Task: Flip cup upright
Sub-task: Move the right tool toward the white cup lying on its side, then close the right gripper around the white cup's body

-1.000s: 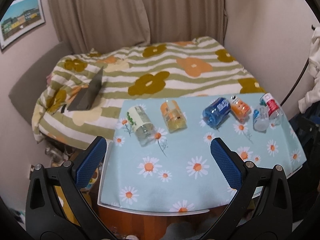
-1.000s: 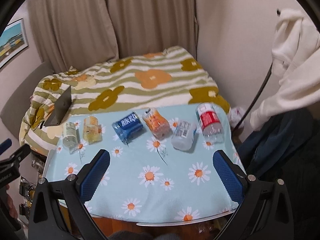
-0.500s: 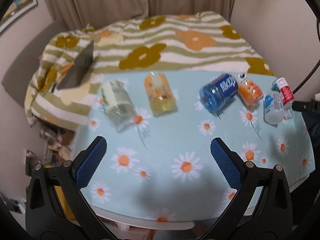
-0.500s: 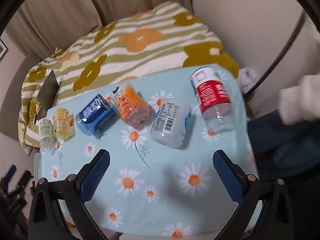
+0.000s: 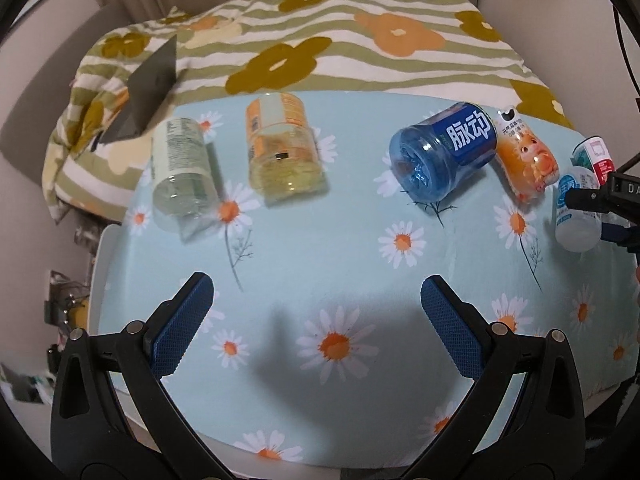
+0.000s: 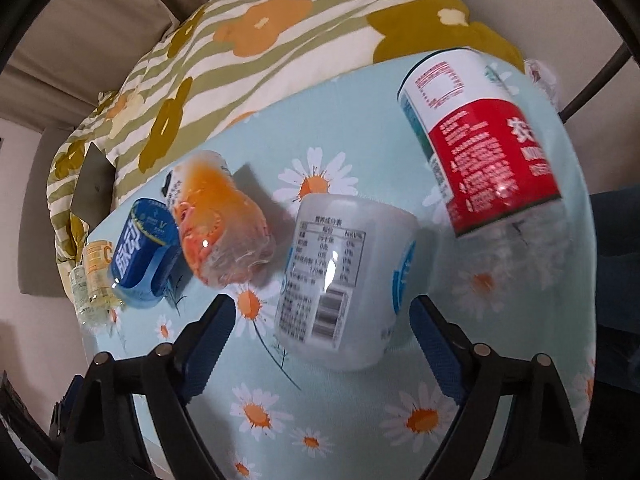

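Observation:
Several cut-bottle cups lie on their sides in a row on the daisy tablecloth (image 5: pixel 320 264). From left: a pale green cup (image 5: pixel 182 172), a yellow cup (image 5: pixel 282 148), a blue cup (image 5: pixel 440 156), an orange cup (image 5: pixel 528 164), a white cup (image 6: pixel 344 284) and a red-labelled cup (image 6: pixel 484 144). My left gripper (image 5: pixel 316 320) hovers open over the cloth, short of the yellow and blue cups. My right gripper (image 6: pixel 320 332) is open, its fingers to either side of the white cup's near end, apart from it.
Behind the table lies a bed with a striped, flowered blanket (image 5: pixel 320 40); a dark flat object (image 5: pixel 150 88) rests on it at the left. Walls and curtains close in behind. The table's front edge (image 5: pixel 120 392) is near my left gripper.
Both grippers have moved forward and down toward the table. The right one has closed in on the white cup, which now fills its view. The cups have not moved.

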`<state>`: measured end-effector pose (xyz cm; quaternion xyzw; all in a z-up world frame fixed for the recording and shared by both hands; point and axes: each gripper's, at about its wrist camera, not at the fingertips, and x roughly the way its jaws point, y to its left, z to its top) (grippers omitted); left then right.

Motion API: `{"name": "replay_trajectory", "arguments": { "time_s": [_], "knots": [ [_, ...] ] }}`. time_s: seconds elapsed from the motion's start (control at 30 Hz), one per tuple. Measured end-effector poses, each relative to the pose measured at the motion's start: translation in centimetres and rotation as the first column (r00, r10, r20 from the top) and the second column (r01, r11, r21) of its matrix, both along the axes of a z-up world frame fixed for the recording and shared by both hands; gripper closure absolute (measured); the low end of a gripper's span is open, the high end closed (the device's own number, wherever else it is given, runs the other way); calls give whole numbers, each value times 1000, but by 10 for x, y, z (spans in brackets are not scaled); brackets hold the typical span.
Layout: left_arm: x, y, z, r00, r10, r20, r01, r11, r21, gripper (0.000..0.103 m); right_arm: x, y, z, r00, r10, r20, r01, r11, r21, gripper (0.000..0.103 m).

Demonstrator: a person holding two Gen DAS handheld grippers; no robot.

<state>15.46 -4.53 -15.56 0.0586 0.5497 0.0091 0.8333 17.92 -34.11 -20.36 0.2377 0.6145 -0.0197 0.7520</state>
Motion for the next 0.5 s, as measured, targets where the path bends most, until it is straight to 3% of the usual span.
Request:
{"name": "replay_trajectory", "arguments": {
  "time_s": [0.23,0.5],
  "knots": [
    [6,-11,-5,1000,2,-25,-2,1000,-15,0,9,-6,-11,1000,15,-24,-15,1000,-4,43],
    [1,-13,3,1000,20,-13,-20,999,-40,0,5,-8,-5,999,51,-9,-51,999,-10,44]
  ]
}}
